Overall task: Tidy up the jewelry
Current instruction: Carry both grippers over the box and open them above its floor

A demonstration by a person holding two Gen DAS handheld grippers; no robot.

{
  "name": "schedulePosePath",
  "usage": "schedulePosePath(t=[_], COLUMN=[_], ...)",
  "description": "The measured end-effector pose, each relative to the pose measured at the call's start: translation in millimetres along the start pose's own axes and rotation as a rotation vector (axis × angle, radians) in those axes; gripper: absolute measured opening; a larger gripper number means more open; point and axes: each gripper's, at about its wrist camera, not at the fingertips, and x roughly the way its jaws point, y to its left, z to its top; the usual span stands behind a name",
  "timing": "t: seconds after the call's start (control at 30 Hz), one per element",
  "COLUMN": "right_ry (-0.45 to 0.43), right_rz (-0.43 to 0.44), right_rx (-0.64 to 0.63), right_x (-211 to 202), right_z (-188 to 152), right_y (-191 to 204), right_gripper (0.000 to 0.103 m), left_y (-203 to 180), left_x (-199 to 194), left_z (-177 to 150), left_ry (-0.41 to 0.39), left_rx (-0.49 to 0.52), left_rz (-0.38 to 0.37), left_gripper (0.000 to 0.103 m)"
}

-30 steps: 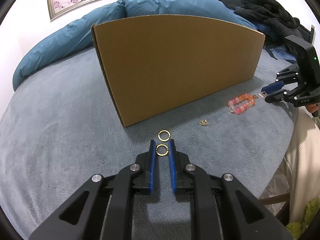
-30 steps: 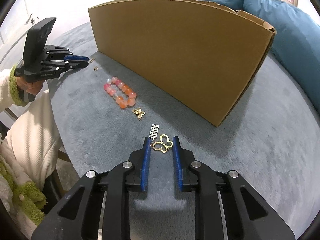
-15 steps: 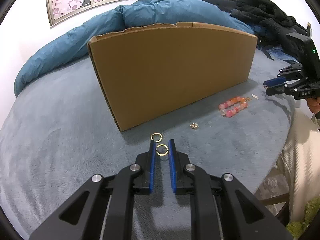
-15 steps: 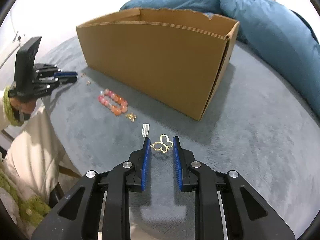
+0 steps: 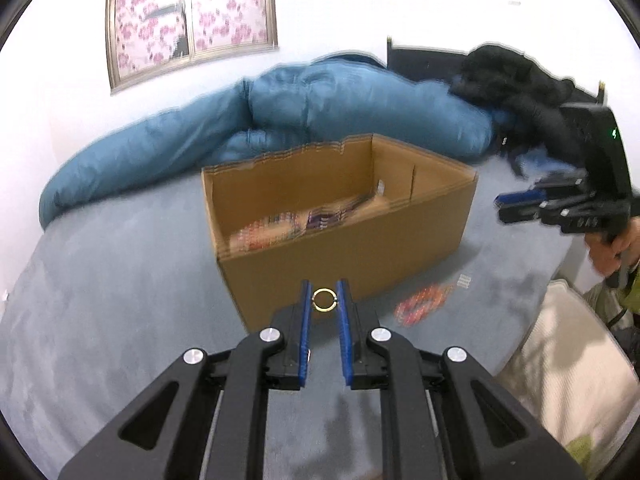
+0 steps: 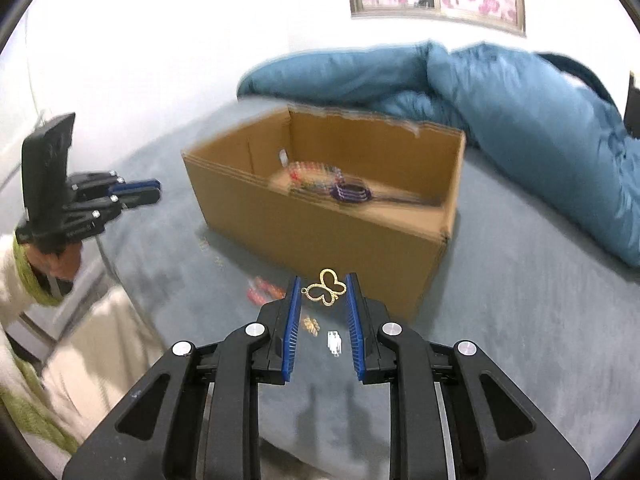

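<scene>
Since the earlier frames both grippers have risen off the grey bedcover (image 5: 100,320) with their loads, and the open top of the cardboard box (image 5: 360,248), formerly seen only as a side wall, now shows its interior. The left gripper (image 5: 324,300) is closed almost fully on a small gold ring (image 5: 323,300), a thin plain hoop pinched at its two sides between the blue pads near the fingertips; the second ring that lay beside it a second ago is no longer in view. The right gripper (image 6: 323,291) is closed on a gold butterfly pendant (image 6: 325,289), an open outline of two wings with a small loop at one end, held across its width between the pads at the tips and tilted. Both pieces hang in the air in front of the box's near wall. Left on the bedcover are a pink-and-orange bead bracelet (image 5: 424,305), a small white clasp piece (image 6: 334,342) and a small gold charm (image 6: 311,325), the last two seen below the right gripper's fingers. Inside the box lie blurred bead strands (image 6: 316,174) and a purple item (image 6: 352,193). A blue duvet (image 6: 520,120) lies heaped behind the box.
</scene>
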Motion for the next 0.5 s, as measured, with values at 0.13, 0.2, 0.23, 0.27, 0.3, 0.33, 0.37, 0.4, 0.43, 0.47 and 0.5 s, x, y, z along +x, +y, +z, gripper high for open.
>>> schedulePosePath(t=[0.13, 0.2, 0.23, 0.27, 0.3, 0.33, 0.37, 0.4, 0.43, 0.47, 0.5], right_ry=[-0.122, -0.165, -0.177, -0.180, -0.176, -0.169, -0.159, -0.136, -0.108, -0.074, -0.042], right_rz=[0.043, 0.042, 0.045, 0.047, 0.058, 0.058, 0.049, 0.041, 0.031, 0.015, 0.011], right_rx=[0.047, 0.071, 0.094, 0.113, 0.146, 0.172, 0.187, 0.198, 0.208, 0.222, 0.234], right_x=[-4.3, 0.8, 7.4, 12.0, 20.6, 30.2, 36.7, 47.4, 59.5, 72.3, 80.8], right_z=[34.4, 51.3, 60.5, 65.2, 72.3, 77.9, 81.2, 84.7, 87.4, 90.1, 91.1], right_y=[8.1, 9.2, 8.7, 7.6, 4.7, 2.3, 1.3, 0.8, 0.9, -0.2, -0.7], right_gripper=[0.020, 0.020, 0.020, 0.020, 0.020, 0.020, 0.020, 0.020, 0.020, 0.020, 0.020], left_y=[-0.2, -1.1, -0.2, 1.4, 4.3, 7.6, 10.3, 12.6, 14.1, 14.7, 16.5], left_x=[-3.6, 3.5, 11.4, 17.8, 27.6, 38.0, 48.0, 56.5, 64.8, 71.5, 82.8], left_z=[36.5, 52.0, 60.1, 65.3, 72.4, 78.8, 84.2, 87.9, 90.6, 92.4, 94.4], left_ry=[-0.069, -0.081, -0.076, -0.070, -0.060, -0.046, -0.036, -0.022, -0.005, 0.008, 0.034], left_rx=[0.001, 0.014, 0.017, 0.013, 0.002, -0.012, -0.022, -0.024, -0.023, -0.022, -0.020], left_rz=[-0.020, -0.008, 0.000, 0.008, 0.020, 0.026, 0.040, 0.048, 0.062, 0.074, 0.078], left_gripper=[0.012, 0.012, 0.012, 0.012, 0.012, 0.012, 0.012, 0.012, 0.012, 0.012, 0.012])
